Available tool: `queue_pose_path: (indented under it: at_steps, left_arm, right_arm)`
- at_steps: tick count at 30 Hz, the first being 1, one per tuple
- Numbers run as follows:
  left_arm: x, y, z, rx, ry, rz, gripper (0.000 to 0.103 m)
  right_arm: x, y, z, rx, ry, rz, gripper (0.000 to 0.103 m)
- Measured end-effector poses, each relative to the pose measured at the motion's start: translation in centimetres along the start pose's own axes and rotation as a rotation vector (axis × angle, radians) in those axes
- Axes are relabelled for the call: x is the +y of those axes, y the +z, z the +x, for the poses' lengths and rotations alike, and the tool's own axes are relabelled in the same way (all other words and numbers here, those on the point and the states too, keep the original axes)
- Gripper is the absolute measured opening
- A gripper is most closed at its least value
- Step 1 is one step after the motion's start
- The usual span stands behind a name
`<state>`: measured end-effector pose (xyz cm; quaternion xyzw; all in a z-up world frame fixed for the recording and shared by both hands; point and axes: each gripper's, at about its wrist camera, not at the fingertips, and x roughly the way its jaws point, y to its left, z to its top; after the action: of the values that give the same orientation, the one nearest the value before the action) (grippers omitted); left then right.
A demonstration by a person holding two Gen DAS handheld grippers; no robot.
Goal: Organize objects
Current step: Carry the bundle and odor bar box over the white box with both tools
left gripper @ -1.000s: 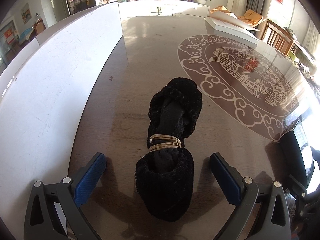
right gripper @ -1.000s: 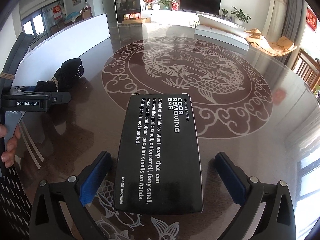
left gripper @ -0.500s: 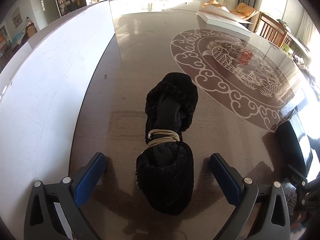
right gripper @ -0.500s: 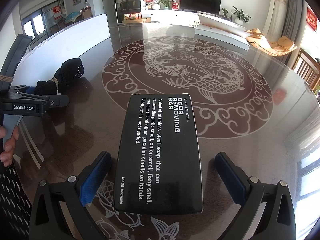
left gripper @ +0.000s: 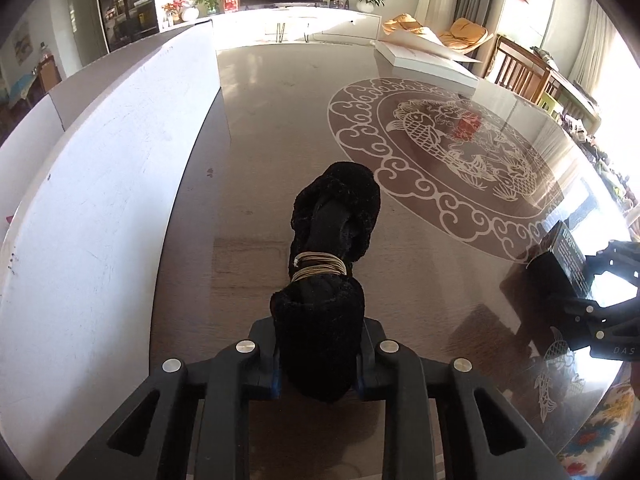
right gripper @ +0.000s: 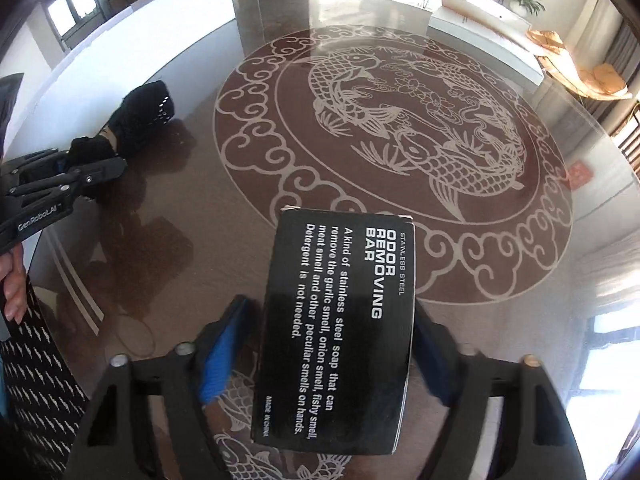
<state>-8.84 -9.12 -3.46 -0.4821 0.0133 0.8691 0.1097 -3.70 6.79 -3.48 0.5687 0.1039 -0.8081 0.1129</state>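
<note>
Two tongs close at once: left tongs clench the near end of a tied black fuzzy bundle; right tongs, just narrowing, straddle a black box, readying both for sorting on the tabletop.

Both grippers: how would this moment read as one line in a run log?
left gripper: shut on fuzzy bundle | right gripper: jaws just closing around black box, left pad apart | table: glass
</note>
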Motion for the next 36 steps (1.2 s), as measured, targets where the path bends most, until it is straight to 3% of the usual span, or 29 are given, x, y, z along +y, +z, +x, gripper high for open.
queue_pose_path:
  at_steps: [9,17,27,36]
  left_arm:
    - [-1.0,1.8,-6.0,-0.184,0.051,-0.005,0.024]
    - [0.4,2.3,-10.3,-0.249,0.118,-0.021,0.024]
    - [6.7,2.0,-15.5,-0.319,0.256,-0.121,0.024]
    - [15.2,-0.5,-17.1,-0.300,0.368,-0.273,0.024]
  right_arm:
    - [-0.1,0.9,-4.0,-0.104,0.045,0.041,0.059]
    - [2.2,3.8,-7.2,-0.180,0.067,-0.007,0.059]
    - [11.3,10.0,-10.3,-0.286,0.155,-0.173,0.059]
    - [21.3,15.2,-11.4,-0.345,0.257,-0.320,0.059]
